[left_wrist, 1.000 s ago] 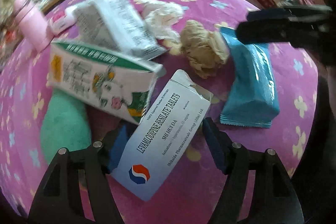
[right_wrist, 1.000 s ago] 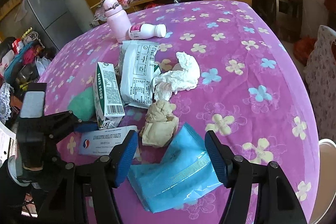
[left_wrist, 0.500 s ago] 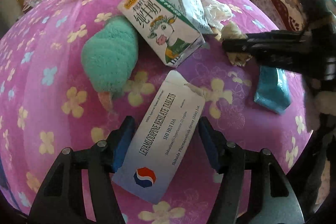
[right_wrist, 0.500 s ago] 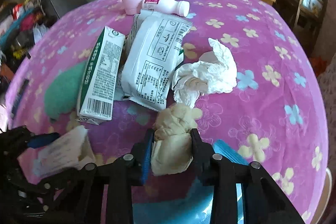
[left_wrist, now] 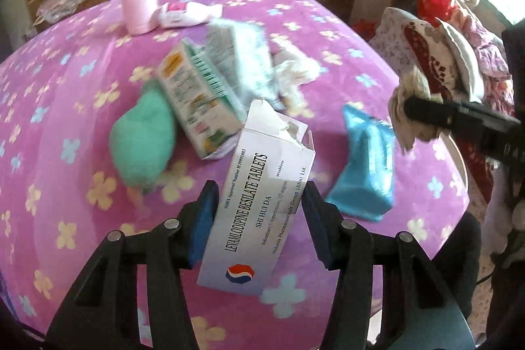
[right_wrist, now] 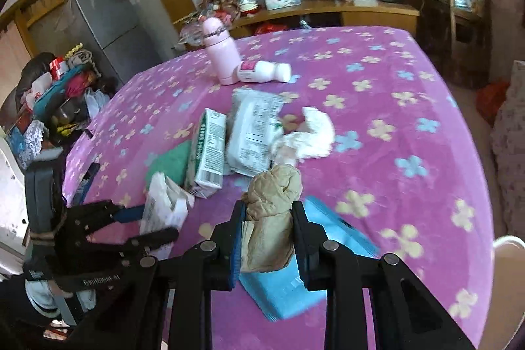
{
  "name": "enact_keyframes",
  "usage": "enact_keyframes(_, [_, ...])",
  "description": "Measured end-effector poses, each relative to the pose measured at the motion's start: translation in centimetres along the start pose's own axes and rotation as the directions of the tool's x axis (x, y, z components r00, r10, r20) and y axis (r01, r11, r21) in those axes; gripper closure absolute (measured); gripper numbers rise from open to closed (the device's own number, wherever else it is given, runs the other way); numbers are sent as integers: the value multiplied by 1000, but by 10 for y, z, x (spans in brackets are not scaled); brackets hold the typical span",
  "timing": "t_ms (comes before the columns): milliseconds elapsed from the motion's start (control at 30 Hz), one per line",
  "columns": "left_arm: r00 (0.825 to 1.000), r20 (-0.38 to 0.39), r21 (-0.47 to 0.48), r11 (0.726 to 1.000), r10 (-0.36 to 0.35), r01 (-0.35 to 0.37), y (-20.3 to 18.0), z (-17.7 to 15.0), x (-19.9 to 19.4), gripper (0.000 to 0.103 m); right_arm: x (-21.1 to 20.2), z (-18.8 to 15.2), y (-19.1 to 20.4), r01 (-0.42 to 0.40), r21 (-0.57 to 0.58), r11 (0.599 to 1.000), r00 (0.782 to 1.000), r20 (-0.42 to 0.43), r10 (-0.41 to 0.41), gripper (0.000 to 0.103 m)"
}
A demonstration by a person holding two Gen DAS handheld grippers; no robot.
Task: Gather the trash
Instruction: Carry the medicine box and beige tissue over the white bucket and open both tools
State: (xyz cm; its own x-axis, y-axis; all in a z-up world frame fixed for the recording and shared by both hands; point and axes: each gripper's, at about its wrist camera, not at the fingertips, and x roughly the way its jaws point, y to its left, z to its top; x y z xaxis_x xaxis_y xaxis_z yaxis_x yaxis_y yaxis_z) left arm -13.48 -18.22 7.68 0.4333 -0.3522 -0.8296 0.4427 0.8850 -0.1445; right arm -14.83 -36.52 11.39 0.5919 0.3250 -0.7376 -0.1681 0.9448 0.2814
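Trash sits in a loose heap mid-surface on a purple flowered cloth [right_wrist: 393, 153], w/ two bits already lifted clear. Left gripper [left_wrist: 259, 218] has just been closing its jaws & is clamped on a white tablet box [left_wrist: 259, 209], torn at its far end, held above the cloth. Right gripper [right_wrist: 266, 238] is squeezed tight on a crumpled brown paper wad [right_wrist: 272, 209], also raised; in the left wrist view the wad hangs from that gripper at the right edge. Below the wad, a blue wrapper [right_wrist: 295, 284] lies flat on the cloth. Left behind: a green-and-white milk carton [right_wrist: 208, 150] on its side, leaning on a green fuzzy cloth [left_wrist: 141, 136]; a white plastic food bag [right_wrist: 256, 133] just beside the carton; a crumpled white tissue [right_wrist: 308, 136] touching the bag's right edge. Further back, apart from the heap, a pink bottle [right_wrist: 220, 54] stands upright w/ a small white bottle [right_wrist: 262, 71] lying on its side against it. Heap looks blurred in the left wrist view.
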Motion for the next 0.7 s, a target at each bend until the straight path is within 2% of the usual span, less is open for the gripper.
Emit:
enact_keyframes(267, [998,9,64,996,-56,56,-53,17,5,53,-39,-26,-41,71,59,996,997,22,-72,77])
enact_keyframes(700, [990,3,153,979,-139,137,-132,39,16,53,-92,-56,-101,135,194,972,987,63,-149,77])
